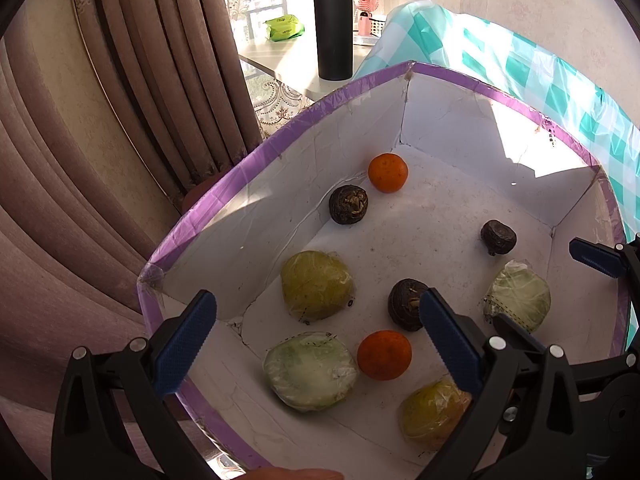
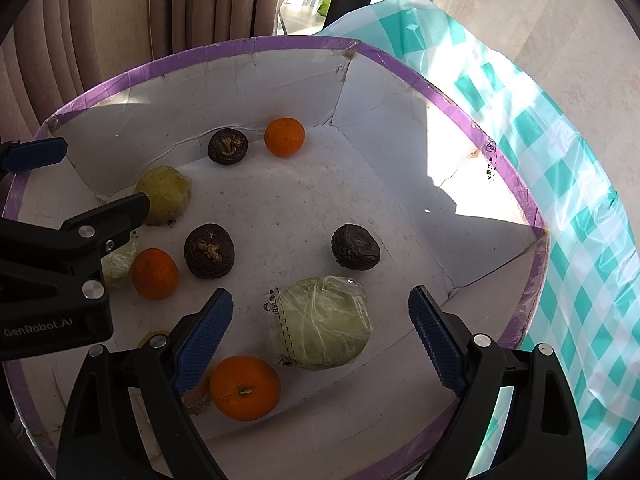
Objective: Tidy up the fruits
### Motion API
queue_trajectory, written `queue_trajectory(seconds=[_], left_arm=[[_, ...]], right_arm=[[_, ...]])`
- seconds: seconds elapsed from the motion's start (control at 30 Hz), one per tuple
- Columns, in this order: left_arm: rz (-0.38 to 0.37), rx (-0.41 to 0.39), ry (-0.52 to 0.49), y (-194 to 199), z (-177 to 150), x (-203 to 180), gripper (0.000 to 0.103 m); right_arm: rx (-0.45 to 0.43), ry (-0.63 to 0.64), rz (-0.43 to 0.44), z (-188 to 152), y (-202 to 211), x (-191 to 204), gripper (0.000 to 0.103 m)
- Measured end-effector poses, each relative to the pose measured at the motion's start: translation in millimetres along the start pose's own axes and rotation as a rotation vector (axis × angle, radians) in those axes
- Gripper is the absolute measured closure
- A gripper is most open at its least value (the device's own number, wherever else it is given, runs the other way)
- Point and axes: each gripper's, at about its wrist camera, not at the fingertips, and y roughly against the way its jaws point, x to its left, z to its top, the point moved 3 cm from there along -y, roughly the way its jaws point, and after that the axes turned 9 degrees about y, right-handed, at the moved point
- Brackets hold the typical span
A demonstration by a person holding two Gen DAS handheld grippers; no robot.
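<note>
A white box with a purple rim (image 1: 280,136) (image 2: 460,108) holds loose fruit. In the left wrist view there are two oranges (image 1: 387,173) (image 1: 384,355), three dark brown fruits (image 1: 348,204) (image 1: 498,237) (image 1: 406,304), and several plastic-wrapped green and yellow fruits (image 1: 316,285) (image 1: 310,370) (image 1: 518,295) (image 1: 434,412). My left gripper (image 1: 320,340) is open and empty above the wrapped fruits. My right gripper (image 2: 322,338) is open, with a wrapped green fruit (image 2: 324,326) between its jaws, apart from them. An orange (image 2: 245,387) lies near its left finger.
The box sits on a teal checked cloth (image 2: 560,200). A black flask (image 1: 333,24), a green packet (image 1: 285,28) and a pink fan (image 1: 366,6) stand on a white table beyond. Brown curtains (image 1: 120,100) hang at the left.
</note>
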Motion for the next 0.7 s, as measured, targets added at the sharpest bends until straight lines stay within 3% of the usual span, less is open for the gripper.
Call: queue_trajectory(seconds=[0.7], left_arm=[[0.002, 0.004, -0.004, -0.8, 0.0, 0.3, 0.002]], right_arm=[[-0.001, 0.0, 0.001, -0.2, 0.4, -0.1, 0.017]])
